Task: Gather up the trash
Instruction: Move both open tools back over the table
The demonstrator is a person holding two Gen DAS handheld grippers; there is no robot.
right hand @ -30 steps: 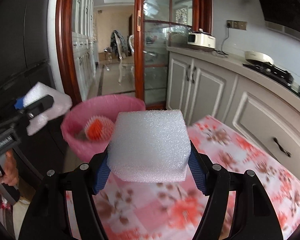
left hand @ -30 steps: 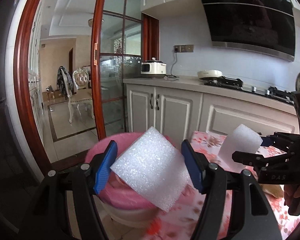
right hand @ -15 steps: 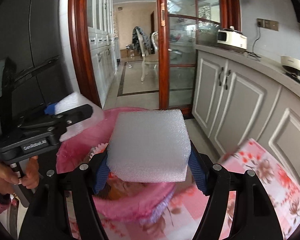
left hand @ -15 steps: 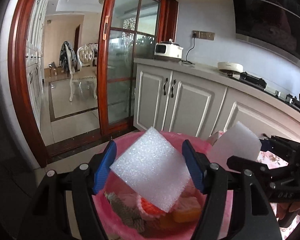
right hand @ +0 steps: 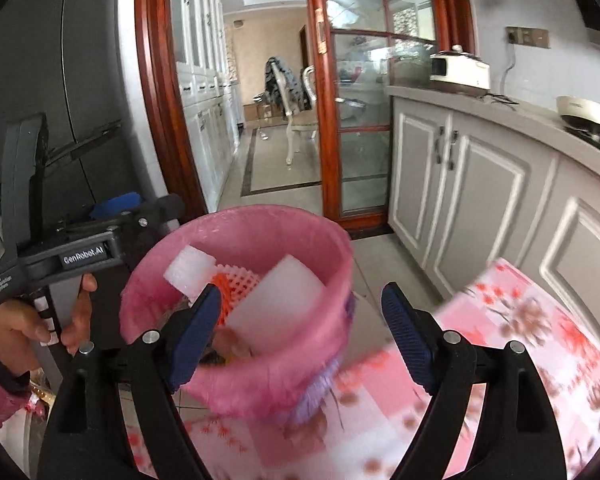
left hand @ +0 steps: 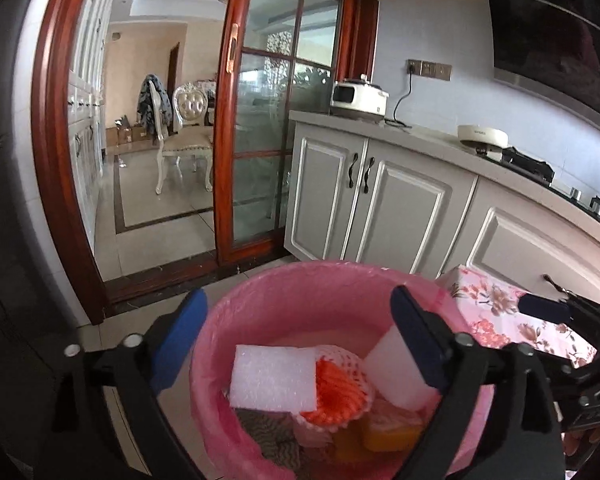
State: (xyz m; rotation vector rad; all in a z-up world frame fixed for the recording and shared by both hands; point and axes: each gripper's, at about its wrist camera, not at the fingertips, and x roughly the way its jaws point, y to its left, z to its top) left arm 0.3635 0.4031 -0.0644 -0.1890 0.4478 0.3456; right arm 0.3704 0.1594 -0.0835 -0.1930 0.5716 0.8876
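While 2 white foam blocks are lying inside the pink-lined trash bin, both grippers are hovering over it with their jaws spread apart and gripping nothing. The flat foam block is resting at the left of the heap, touching an orange-and-white foam fruit net, and the second foam block is leaning at the right, partly hidden behind a blue pad of the left gripper. Darker scraps and something orange are sitting beneath them, too blurred to name. The right gripper is pointing toward the bin's near rim, beside a floral pink tablecloth. A hand is holding the left gripper's handle. White kitchen cabinets are standing beyond the bin.
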